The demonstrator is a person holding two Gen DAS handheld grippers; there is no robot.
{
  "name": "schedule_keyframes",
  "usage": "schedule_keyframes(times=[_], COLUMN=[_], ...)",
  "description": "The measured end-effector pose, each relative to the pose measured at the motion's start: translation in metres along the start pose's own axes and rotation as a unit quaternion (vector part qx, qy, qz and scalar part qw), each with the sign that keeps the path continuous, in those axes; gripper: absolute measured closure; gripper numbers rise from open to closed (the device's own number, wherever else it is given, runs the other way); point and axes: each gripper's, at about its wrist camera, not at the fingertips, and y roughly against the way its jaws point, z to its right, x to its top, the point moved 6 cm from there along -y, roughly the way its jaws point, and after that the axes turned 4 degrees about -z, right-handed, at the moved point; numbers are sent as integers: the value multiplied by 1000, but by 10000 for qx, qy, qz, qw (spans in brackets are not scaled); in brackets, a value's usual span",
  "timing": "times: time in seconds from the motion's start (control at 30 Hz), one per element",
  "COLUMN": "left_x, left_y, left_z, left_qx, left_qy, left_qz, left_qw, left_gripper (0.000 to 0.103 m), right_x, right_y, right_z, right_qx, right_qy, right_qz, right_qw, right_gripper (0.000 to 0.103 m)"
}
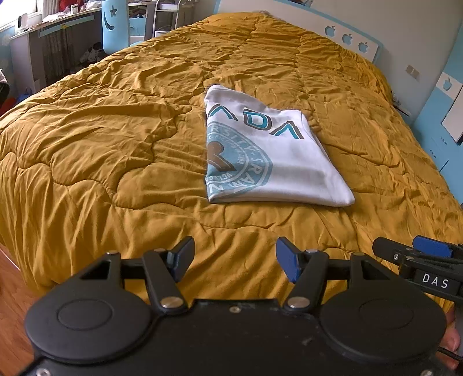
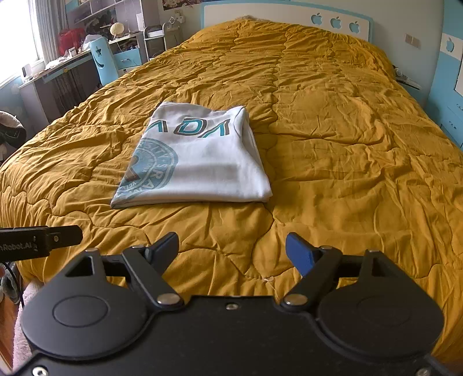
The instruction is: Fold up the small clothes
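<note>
A white T-shirt [image 1: 269, 156] with a teal round print and teal letters lies folded into a neat rectangle on the mustard quilt. The right wrist view shows the same T-shirt [image 2: 196, 162] left of centre. My left gripper [image 1: 234, 260] hovers open over the quilt's near edge, well short of the shirt, with nothing between its blue pads. My right gripper [image 2: 231, 254] is open too, empty, and also back from the shirt. Each gripper's tip shows at the side of the other's view.
The mustard quilt [image 1: 115, 130] covers a wide bed with a white headboard [image 2: 260, 11] at the far end. A cluttered desk [image 2: 58, 66] and a light blue chair [image 1: 115, 26] stand to the left. Wooden floor [image 1: 14, 289] shows at the bed's near left corner.
</note>
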Motion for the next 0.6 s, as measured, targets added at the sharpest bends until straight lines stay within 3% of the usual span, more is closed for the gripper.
schedule_keyframes(times=[0.6], left_x=[1], left_y=[-1], left_z=[1], left_qx=[140], left_qy=[-52], left_qz=[-5], left_qw=[9999], left_gripper=[39], right_x=[0], right_y=[1], right_z=[0], right_qx=[-2], right_qy=[1], right_qz=[11], right_qw=[10000], right_gripper=[22])
